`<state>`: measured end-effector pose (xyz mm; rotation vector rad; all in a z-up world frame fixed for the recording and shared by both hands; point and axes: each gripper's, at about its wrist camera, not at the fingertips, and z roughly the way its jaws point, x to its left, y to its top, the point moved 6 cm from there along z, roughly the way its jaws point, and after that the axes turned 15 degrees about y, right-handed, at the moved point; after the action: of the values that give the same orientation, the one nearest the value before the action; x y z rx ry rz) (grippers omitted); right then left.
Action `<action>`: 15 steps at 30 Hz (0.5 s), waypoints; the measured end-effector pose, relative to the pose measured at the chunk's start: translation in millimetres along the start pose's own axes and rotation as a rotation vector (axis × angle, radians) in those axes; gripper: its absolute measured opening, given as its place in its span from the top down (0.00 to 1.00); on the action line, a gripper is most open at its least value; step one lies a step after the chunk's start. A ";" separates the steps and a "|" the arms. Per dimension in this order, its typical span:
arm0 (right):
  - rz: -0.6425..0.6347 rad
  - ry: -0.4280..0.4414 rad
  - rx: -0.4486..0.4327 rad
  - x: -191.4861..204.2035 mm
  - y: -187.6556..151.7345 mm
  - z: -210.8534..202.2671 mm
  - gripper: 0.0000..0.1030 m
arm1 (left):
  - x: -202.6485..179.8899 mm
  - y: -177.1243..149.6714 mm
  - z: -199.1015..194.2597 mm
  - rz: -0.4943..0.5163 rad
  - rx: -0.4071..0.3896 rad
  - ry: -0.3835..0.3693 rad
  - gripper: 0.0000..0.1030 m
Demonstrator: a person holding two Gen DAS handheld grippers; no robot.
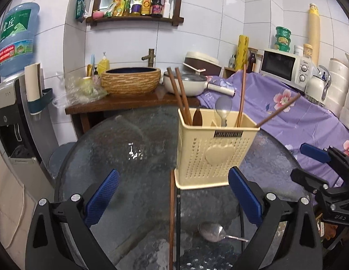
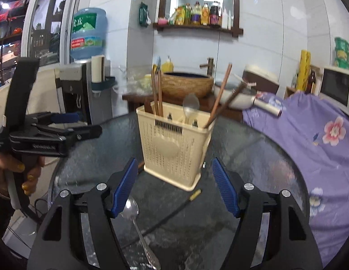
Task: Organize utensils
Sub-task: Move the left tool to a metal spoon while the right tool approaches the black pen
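Note:
A cream perforated utensil holder [image 1: 212, 148] [image 2: 174, 148] stands on the round glass table [image 1: 129, 157], holding several brown chopsticks [image 1: 181, 94] and a spoon [image 1: 222, 110]. In front of it lie a brown chopstick [image 1: 172, 220], a black chopstick [image 1: 178, 225] [image 2: 174, 211] and a metal spoon [image 1: 212, 231] [image 2: 131, 209]. My left gripper [image 1: 174, 196] is open above the two lying chopsticks, with nothing gripped. My right gripper [image 2: 175, 186] is open before the holder, the spoon's bowl beside its left pad [image 2: 124, 189].
A purple flowered cloth [image 1: 287, 117] covers a counter to the right, with a microwave [image 1: 284, 67]. Behind the table are a wooden stand with a woven basin [image 1: 131, 81], a white pan [image 1: 185, 85] and a water dispenser [image 1: 14, 103]. A hand [image 2: 28, 175] holds the left gripper.

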<state>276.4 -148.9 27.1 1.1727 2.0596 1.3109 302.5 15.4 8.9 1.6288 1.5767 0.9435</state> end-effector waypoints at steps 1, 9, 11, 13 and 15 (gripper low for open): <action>0.009 0.003 0.013 -1.1 -5.8 3.2 0.33 | 0.4 -3.8 0.4 -0.002 0.007 -0.002 0.07; 0.071 0.089 0.145 -1.0 -49.6 36.2 0.33 | -1.5 -37.2 10.7 0.005 0.090 -0.017 0.20; 0.088 0.063 0.170 -6.5 -56.9 42.7 0.33 | -5.8 -46.3 11.2 0.000 0.119 -0.041 0.24; 0.132 0.034 0.192 -17.9 -63.5 48.5 0.34 | -11.6 -53.6 11.8 0.008 0.142 -0.056 0.27; 0.198 0.016 0.224 -31.4 -71.8 55.0 0.38 | -19.9 -62.9 13.5 0.032 0.167 -0.065 0.35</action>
<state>302.6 -160.5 -64.3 1.5013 2.1924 1.1995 281.7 -1.6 -52.8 1.7852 1.6257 0.7840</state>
